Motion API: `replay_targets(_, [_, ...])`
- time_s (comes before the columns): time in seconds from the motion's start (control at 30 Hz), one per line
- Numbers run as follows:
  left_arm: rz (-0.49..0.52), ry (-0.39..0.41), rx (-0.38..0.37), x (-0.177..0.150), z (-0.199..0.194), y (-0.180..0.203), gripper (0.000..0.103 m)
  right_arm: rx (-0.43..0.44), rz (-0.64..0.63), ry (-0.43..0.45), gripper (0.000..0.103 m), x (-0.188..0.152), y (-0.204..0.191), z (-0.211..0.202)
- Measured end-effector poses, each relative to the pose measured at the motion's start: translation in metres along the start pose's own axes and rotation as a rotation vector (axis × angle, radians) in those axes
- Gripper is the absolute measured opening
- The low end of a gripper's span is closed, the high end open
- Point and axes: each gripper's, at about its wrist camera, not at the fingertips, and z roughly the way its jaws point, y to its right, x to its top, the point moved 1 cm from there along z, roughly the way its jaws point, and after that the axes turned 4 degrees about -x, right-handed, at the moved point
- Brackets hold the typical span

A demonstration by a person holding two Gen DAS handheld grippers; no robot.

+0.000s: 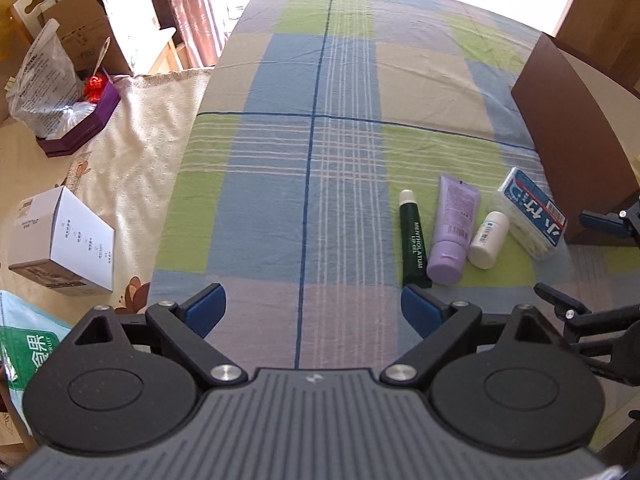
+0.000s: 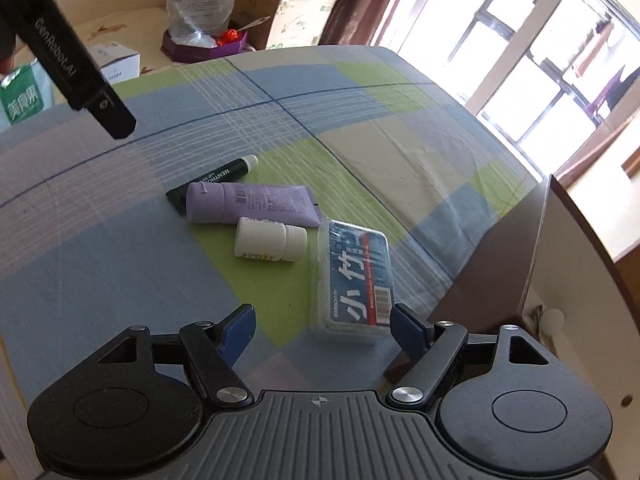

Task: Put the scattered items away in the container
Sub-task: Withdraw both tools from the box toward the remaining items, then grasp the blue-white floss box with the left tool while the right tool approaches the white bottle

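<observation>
Nearest, my left tool (image 1: 314,312) hovers above the checked cloth (image 1: 280,184) of the desk, its blue pads spread wide with nothing between them. My right tool (image 2: 322,330) likewise stands wide apart and empty, low over the same cloth, just short of the cotton swab box (image 2: 356,280).

Four scattered items lie in a close row to the right of my left tool. The dark green lip gel tube (image 1: 414,240) is leftmost, its white cap pointing away from me. Beside it, touching or nearly so, lies the lilac tube (image 1: 452,232), its cap end toward me. Next comes the small white bottle (image 1: 489,239) on its side. The cotton swab box, clear with a blue and red label, lies flat at the right end, close to the container.

Beyond the box stands the brown container (image 1: 568,128), a tall dark-sided box at the right edge of the desk. None of the four items is inside it.

Farther left, off the cloth, sit a white carton (image 1: 64,240), a purple tray (image 1: 80,124) and a plastic bag (image 1: 44,80). Curtains (image 1: 188,8) and a bright window (image 2: 560,60) close the background.
</observation>
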Motion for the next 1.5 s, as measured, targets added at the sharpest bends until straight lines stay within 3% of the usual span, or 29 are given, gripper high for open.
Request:
replay_targets(0.27, [0.245, 0.045, -0.182, 0.011, 0.007, 0.049, 0.077, 0.053, 0.378, -0.054, 0.081, -0.050, 0.045, -0.022])
replay_targets(0.33, [0.335, 0.048, -0.233, 0.018, 0.012, 0.068, 0.078, 0.045, 0.458, -0.069, 0.081, -0.066, 0.060, -0.030])
replay_targets(0.43, [0.469, 0.042, -0.305, 0.027, 0.022, 0.100, 0.090, 0.016, 0.563, -0.087, 0.081, -0.090, 0.084, -0.044])
replay_targets(0.57, [0.650, 0.016, -0.375, 0.035, 0.037, 0.145, 0.094, -0.021, 0.693, -0.109, 0.081, -0.119, 0.112, -0.064])
replay_targets(0.73, [0.783, -0.018, -0.349, 0.048, 0.066, 0.185, 0.095, -0.048, 0.789, -0.125, 0.081, -0.140, 0.132, -0.079])
replay_targets(0.93, [0.809, -0.071, -0.317, 0.055, 0.097, 0.202, 0.094, -0.055, 0.827, -0.128, 0.081, -0.148, 0.136, -0.084])
replay_targets(1.07, [0.833, -0.063, -0.303, 0.053, 0.105, 0.204, 0.083, -0.061, 0.833, -0.127, 0.081, -0.152, 0.138, -0.085])
replay_targets(1.3, [0.772, 0.051, -0.322, 0.053, 0.065, 0.178, 0.083, 0.000, 0.796, -0.113, 0.081, -0.143, 0.128, -0.081])
replay_targets(1.5, [0.683, 0.107, -0.274, 0.054, 0.023, 0.119, 0.083, 0.139, 0.672, -0.032, 0.081, -0.100, 0.095, -0.062])
